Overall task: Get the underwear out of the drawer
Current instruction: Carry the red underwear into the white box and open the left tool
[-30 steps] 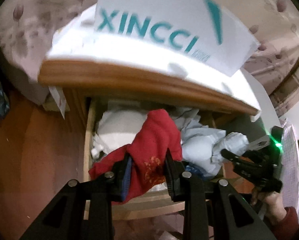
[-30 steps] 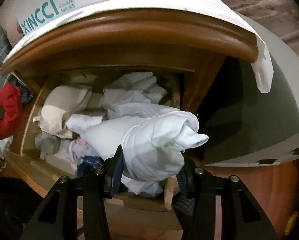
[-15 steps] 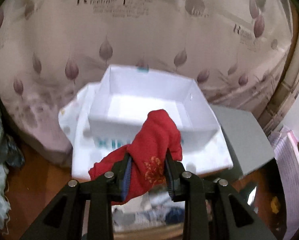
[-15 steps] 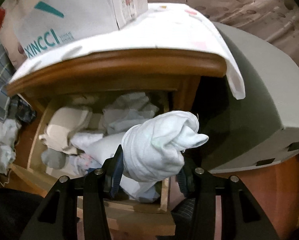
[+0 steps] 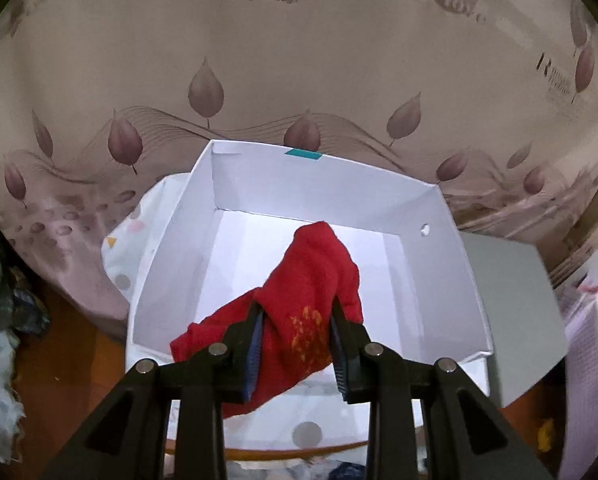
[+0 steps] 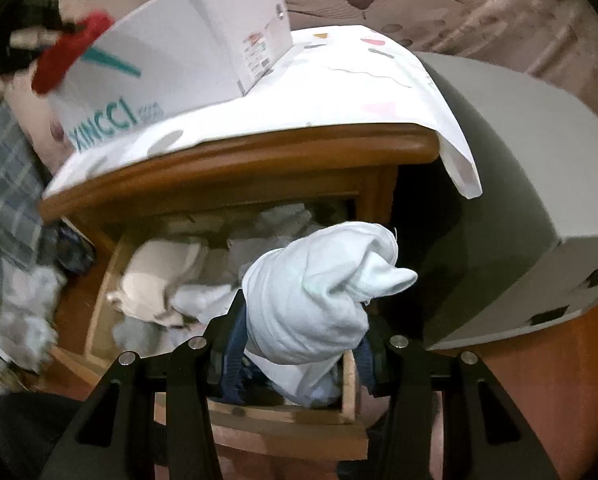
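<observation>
My left gripper (image 5: pixel 297 320) is shut on red underwear (image 5: pixel 311 288) with an orange print, held over the open white shoebox (image 5: pixel 443 248) on top of the nightstand. The right wrist view catches that same red underwear (image 6: pixel 69 54) at the box's left end, blurred. My right gripper (image 6: pixel 299 332) is shut on a bunched pale white-blue garment (image 6: pixel 319 292), lifted just above the open wooden drawer (image 6: pixel 279 412). Several white and beige clothes (image 6: pixel 159 280) still lie in the drawer.
A white patterned cloth (image 6: pixel 339 92) covers the wooden nightstand top (image 6: pixel 239 160). A grey box-like object (image 6: pixel 519 200) stands right of the nightstand. A leaf-printed fabric (image 5: pixel 299 60) hangs behind. Loose clothes (image 6: pixel 15 300) pile on the floor at the left.
The left gripper rose from the drawer with the red underwear and now hangs over the open shoebox. The right gripper lifted its white garment a little above the drawer.
</observation>
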Tool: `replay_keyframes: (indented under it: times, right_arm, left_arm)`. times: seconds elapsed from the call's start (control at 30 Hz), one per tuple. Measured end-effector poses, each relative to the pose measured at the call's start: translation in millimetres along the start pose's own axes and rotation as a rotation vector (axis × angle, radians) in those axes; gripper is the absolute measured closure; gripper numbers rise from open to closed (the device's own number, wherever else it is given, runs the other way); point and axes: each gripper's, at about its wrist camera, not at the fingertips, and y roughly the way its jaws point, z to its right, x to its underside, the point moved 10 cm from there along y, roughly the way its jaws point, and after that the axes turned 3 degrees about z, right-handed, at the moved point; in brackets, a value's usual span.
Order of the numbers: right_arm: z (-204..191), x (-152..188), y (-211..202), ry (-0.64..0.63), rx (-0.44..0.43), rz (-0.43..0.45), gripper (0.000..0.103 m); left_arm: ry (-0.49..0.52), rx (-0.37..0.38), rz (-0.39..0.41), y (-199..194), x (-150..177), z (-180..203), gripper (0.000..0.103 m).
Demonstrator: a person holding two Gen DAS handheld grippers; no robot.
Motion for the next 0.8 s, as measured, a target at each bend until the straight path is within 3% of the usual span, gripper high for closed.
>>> replay_keyframes:
  times: [0.1, 0.3, 0.5, 0.63, 0.8]
  right_arm:
    - [2.9, -3.4, -3.7, 0.031, -0.03, 0.013, 0.06]
    - [0.3, -1.0, 1.7, 0.046, -0.043, -0.01, 0.059]
    - [-0.6, -1.0, 5.7, 0.057, -0.054, -0.021, 0.059]
    - [-0.7, -1.8, 6.3, 0.073, -0.06, -0.022, 0.059]
    - [-1.3, -2.0, 6.5, 0.075, -0.061, -0.022, 0.059]
  left_arm:
    - [0.022, -0.03, -0.024, 14.1, 0.9, -0.2, 0.074]
    - [0.012, -0.019, -0.038, 25.6, -7.6, 2.8, 0.074]
    - [0.062, -0.025, -0.025, 25.6, -23.8, 13.4, 0.073]
    - [0.075, -0.074, -0.097, 52.2, -8.5, 7.9, 0.073]
    - [0.02, -0.098, -0.165, 71.6, 17.2, -3.3, 0.073]
